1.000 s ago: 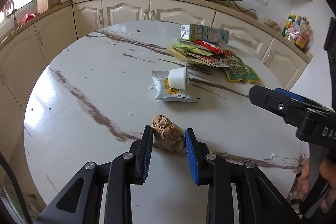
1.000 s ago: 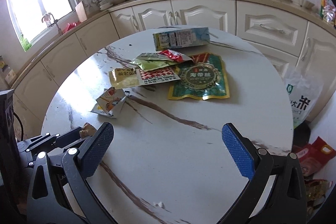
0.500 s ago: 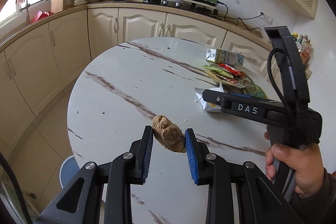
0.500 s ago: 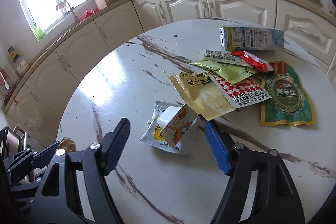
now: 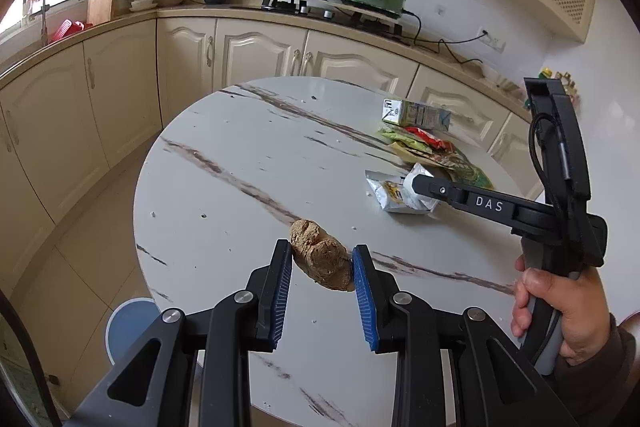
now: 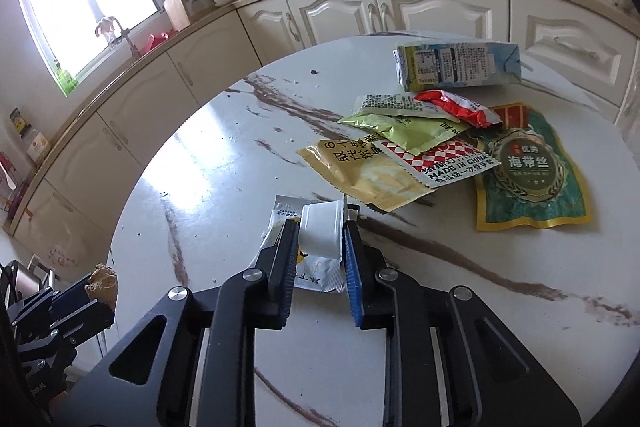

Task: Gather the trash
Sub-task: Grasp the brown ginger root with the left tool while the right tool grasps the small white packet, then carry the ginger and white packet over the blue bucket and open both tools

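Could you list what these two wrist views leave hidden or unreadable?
- Right wrist view: the crumpled wrapper lies partly behind the right hand-held gripper, which has just been closing on it.
- Left wrist view: the blue round object on the floor is cut by the table edge; what it is stays unclear.
- Small print on the carton is unreadable.

Left tongs (image 5: 322, 265) clamp brown lump (image 5: 320, 259) above marble table (image 5: 224, 163); right tongs (image 5: 418, 185) at crumpled wrapper (image 5: 394, 193).

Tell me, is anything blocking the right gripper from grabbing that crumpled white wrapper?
Nothing visible does. The right gripper has just been closing, and the crumpled white wrapper already sits between its pads on the table.
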### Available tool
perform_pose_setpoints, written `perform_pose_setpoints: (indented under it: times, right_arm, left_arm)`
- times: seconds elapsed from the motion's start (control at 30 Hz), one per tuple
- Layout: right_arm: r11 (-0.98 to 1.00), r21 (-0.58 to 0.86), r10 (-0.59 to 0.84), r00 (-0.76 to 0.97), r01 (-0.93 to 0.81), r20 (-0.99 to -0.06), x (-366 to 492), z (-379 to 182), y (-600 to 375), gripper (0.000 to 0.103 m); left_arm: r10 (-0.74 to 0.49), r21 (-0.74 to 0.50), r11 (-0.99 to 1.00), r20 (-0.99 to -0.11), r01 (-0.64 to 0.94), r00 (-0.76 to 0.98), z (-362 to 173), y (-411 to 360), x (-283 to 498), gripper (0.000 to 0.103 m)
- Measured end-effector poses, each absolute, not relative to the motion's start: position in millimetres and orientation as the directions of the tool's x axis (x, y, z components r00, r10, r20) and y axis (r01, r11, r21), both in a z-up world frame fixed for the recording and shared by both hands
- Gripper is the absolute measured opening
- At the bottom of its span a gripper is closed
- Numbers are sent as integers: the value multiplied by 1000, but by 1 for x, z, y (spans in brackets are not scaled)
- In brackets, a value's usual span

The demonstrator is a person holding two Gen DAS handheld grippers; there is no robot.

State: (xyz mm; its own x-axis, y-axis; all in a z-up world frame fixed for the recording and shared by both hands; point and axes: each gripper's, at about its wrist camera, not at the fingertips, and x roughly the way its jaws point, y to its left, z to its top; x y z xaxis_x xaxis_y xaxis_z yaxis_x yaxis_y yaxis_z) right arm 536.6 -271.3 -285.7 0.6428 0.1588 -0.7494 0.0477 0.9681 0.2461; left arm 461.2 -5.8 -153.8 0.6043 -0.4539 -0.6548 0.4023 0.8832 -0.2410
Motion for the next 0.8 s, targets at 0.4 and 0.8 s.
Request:
perform_pose_setpoints:
  times: [0.4, 0.8]
  right_arm:
    - [961, 275, 180, 677, 34, -714, 485, -268, -260, 21]
    - [902, 336, 428, 648, -270, -629, 487, -232, -125, 21]
  left_arm:
    - [-462, -251, 882, -627, 399, 627, -138, 22, 431, 27]
    - [-390, -274, 921, -622, 278, 679, -138, 113, 416, 27]
